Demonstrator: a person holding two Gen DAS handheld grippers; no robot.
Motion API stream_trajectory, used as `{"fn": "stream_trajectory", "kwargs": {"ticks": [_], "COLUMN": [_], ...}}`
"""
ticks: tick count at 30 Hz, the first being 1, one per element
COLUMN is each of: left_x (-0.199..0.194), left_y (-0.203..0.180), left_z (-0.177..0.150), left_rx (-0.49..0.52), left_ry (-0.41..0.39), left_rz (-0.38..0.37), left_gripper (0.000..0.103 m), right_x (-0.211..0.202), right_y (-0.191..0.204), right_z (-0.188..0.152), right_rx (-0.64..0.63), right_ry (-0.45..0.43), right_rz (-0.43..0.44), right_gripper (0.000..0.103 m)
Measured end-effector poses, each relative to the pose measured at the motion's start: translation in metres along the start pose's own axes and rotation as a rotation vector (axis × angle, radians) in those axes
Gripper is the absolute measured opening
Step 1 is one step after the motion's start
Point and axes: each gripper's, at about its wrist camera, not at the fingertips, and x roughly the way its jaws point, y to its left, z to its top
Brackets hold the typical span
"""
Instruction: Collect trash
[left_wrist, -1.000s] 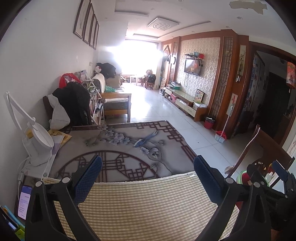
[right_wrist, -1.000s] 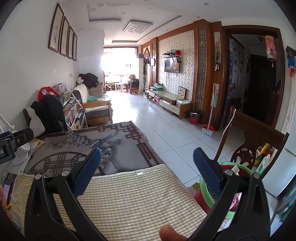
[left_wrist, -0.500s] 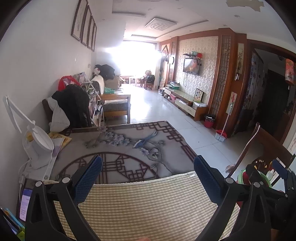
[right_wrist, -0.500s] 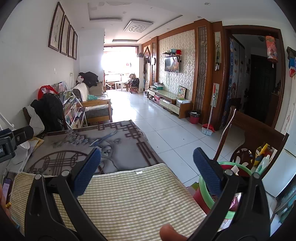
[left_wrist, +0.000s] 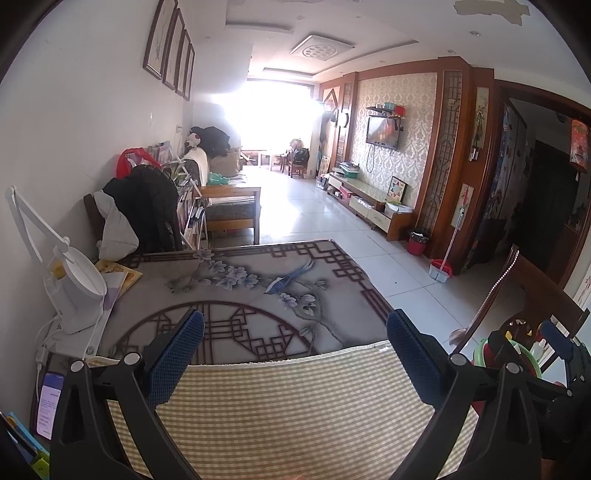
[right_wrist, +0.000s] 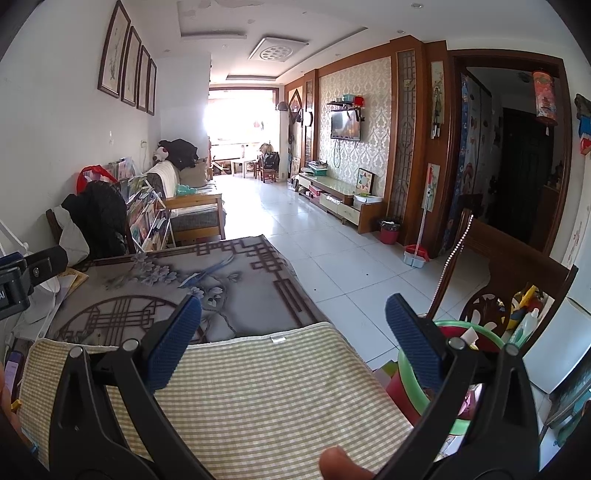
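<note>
Trash bin (right_wrist: 424, 376), green-rimmed, sits just right of the checked mat (right_wrist: 258, 387). Left gripper (left_wrist: 295, 354) and right gripper (right_wrist: 293, 339) both gape wide, holding nothing

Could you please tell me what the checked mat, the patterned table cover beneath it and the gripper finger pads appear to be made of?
Checked mat: looks like woven fabric, matte, with a sewn edge and a small tag.
Patterned table cover: seemingly soft printed cloth or plush; its surface looks matte and slightly rumpled.
Finger pads: probably rubber or textured plastic; blue, with a fine grid of bumps, on glossy black plastic arms.

Slight leftward drift of left gripper (left_wrist: 295, 354).
</note>
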Motion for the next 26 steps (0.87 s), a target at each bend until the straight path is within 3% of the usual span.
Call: {"fn": "stream_trajectory", "kwargs": {"ticks": [17, 22, 26], "left_x": [0.011, 0.035, 0.073], "left_y": [0.011, 0.034, 0.071], "left_z": [-0.008, -0.023, -0.069], "left_rx": [-0.053, -0.109, -0.166], "left_ry": [0.033, 0.097, 0.206], "left_rz": [-0.004, 0.104, 0.252], "left_gripper": [0.095, 0.095, 0.095], "right_x": [0.022, 0.050, 0.098], "right_y": [0.004, 0.015, 0.019], "right_z": [-0.004, -0.018, -0.053], "right_rx": [-0.020, -0.084, -0.128], "right_ry": [0.065, 0.160, 0.293], "right_rz": [0.050, 0.128, 0.206], "right_gripper": [0.098, 0.098, 0.098]}}
